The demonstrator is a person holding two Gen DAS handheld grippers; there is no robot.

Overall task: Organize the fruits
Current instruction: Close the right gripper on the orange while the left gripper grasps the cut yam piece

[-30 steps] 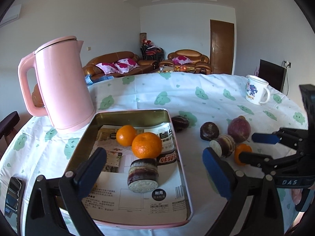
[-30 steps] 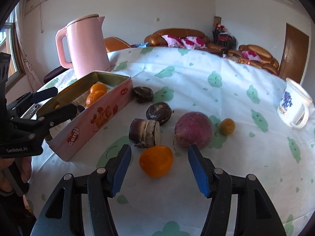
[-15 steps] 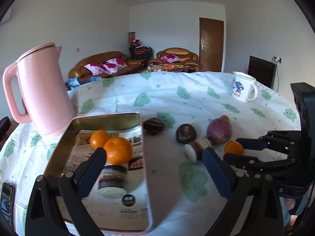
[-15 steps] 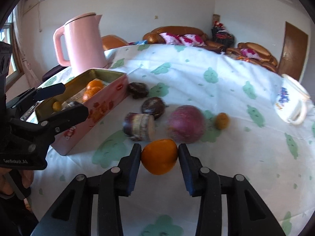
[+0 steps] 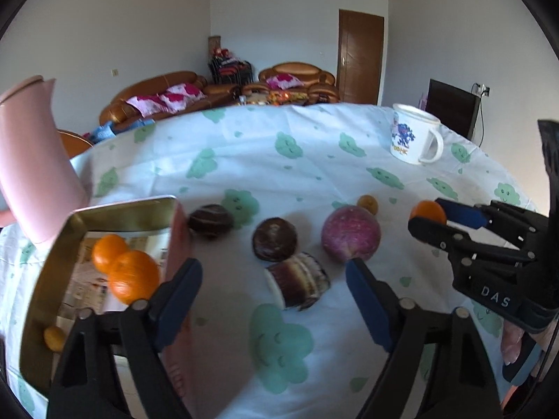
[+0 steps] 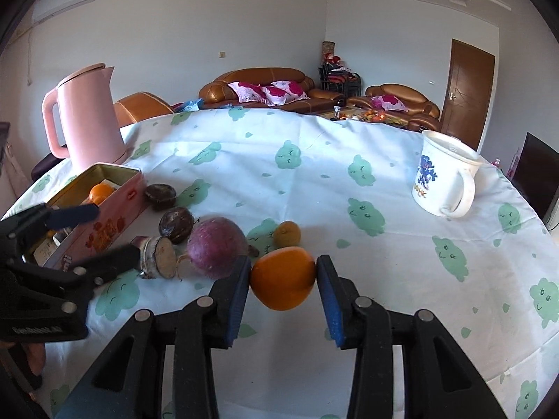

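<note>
My right gripper (image 6: pixel 283 281) is shut on an orange (image 6: pixel 282 277) and holds it above the table; it also shows in the left wrist view (image 5: pixel 428 212). My left gripper (image 5: pixel 274 302) is open and empty, just in front of a cut purple-and-white piece (image 5: pixel 297 284). Behind it lie two dark round fruits (image 5: pixel 275 238) (image 5: pixel 211 219), a purple round fruit (image 5: pixel 350 232) and a small kumquat (image 5: pixel 368 204). The pink tin (image 5: pixel 52 255) at the left holds two oranges (image 5: pixel 131 276) and a kumquat (image 5: pixel 54 338).
A pink kettle (image 6: pixel 87 118) stands behind the tin at the far left. A white printed mug (image 6: pixel 442 174) stands at the far right. The round table has a white cloth with green clouds (image 6: pixel 314 160). A black chair is beyond the right edge.
My right gripper closed on the orange and lifted it off the cloth. My left gripper swung right, away from over the tin toward the loose fruits.
</note>
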